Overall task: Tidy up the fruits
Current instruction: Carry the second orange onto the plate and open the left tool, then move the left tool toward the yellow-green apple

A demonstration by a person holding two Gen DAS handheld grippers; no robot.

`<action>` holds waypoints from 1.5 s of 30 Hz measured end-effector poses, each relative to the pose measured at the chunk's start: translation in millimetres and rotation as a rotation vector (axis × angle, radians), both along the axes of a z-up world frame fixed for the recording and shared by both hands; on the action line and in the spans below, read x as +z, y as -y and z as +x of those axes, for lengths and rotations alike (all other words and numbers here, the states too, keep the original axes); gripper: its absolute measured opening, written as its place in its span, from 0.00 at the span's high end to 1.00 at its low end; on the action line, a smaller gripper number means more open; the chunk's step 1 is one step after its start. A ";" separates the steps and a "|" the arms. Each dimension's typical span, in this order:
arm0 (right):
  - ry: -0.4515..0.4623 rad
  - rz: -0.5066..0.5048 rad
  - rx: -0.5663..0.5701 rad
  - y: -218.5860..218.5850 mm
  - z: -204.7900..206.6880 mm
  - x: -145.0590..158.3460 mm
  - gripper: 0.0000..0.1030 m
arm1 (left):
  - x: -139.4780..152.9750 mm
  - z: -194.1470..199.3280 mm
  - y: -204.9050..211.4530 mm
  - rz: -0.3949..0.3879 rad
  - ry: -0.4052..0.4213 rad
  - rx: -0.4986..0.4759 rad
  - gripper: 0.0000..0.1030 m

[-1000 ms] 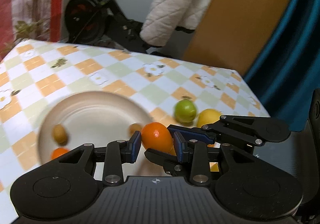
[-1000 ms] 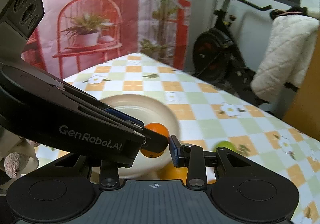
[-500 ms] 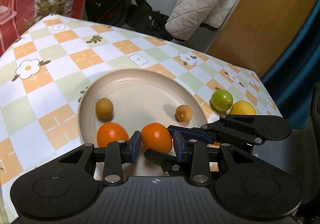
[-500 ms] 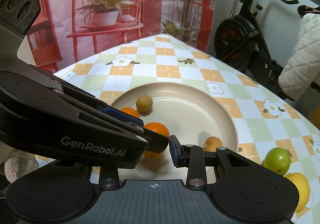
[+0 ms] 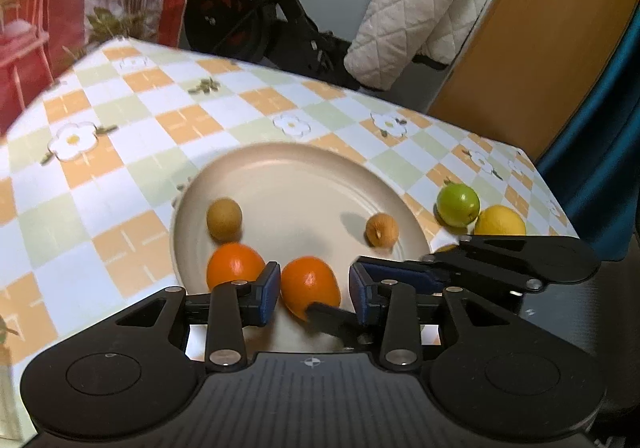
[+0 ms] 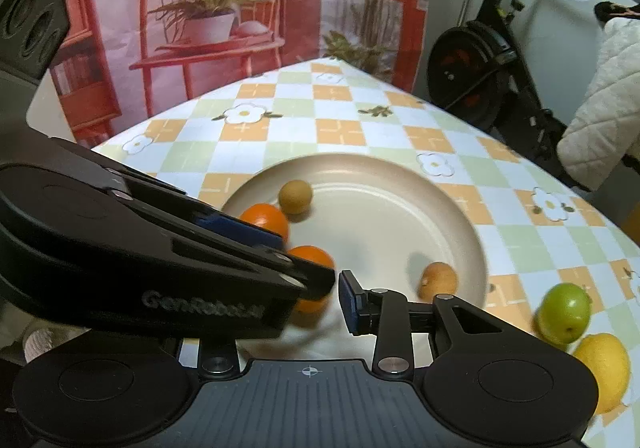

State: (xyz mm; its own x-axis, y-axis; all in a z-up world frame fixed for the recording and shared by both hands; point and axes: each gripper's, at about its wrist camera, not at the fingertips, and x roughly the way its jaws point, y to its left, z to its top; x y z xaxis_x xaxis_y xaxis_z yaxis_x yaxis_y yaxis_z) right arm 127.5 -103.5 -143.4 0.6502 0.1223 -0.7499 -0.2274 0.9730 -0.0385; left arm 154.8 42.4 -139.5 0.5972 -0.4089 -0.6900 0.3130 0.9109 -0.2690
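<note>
Partly hidden orange [image 6: 310,260] — left gripper [image 5: 312,290] fingers parted, blurred.

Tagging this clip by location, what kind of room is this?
Most likely a room in someone's home: a table under a checkered floral tablecloth holding a plate of fruit, an exercise bike with a quilted jacket draped over it, and a printed backdrop.

Two wrist views, low, close; both facing plate [image 5: 304,164] [image 6: 460,208]
</note>
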 end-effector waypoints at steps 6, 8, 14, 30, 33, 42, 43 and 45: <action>0.078 0.062 -0.068 35.1 -23.1 23.1 0.68 | 22.1 -14.6 5.6 0.006 0.088 0.012 0.61; 0.108 0.071 -0.098 47.7 -34.1 31.1 0.68 | 27.2 -20.8 12.8 0.012 0.110 0.003 0.61; 0.169 0.072 -0.198 82.9 -74.5 43.5 0.68 | 36.0 -39.3 36.9 0.012 0.152 -0.063 0.61; 0.094 0.102 -0.208 78.7 -146.1 21.2 0.68 | 7.0 -77.9 53.6 -0.011 0.051 -0.155 0.62; 0.072 0.102 -0.205 73.3 -147.3 14.5 0.68 | 2.3 -80.9 52.6 -0.016 0.035 -0.167 0.62; 0.034 0.134 -0.199 72.1 -145.5 2.2 0.65 | -6.6 -81.4 60.3 -0.049 0.008 -0.222 0.61; 0.032 0.133 -0.196 71.3 -144.3 1.7 0.64 | -8.1 -80.8 61.6 -0.052 0.000 -0.230 0.61; 0.026 0.136 -0.188 69.6 -143.5 -0.2 0.63 | -11.2 -80.1 64.8 -0.050 -0.010 -0.241 0.61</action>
State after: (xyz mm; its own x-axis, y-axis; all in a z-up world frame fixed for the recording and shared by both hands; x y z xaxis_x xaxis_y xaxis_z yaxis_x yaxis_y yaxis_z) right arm -16.0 -173.2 -143.6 0.6903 0.0955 -0.7172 -0.0421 0.9949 0.0919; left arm 74.7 -22.4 -150.7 0.4717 -0.5728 -0.6704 0.5168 0.7956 -0.3162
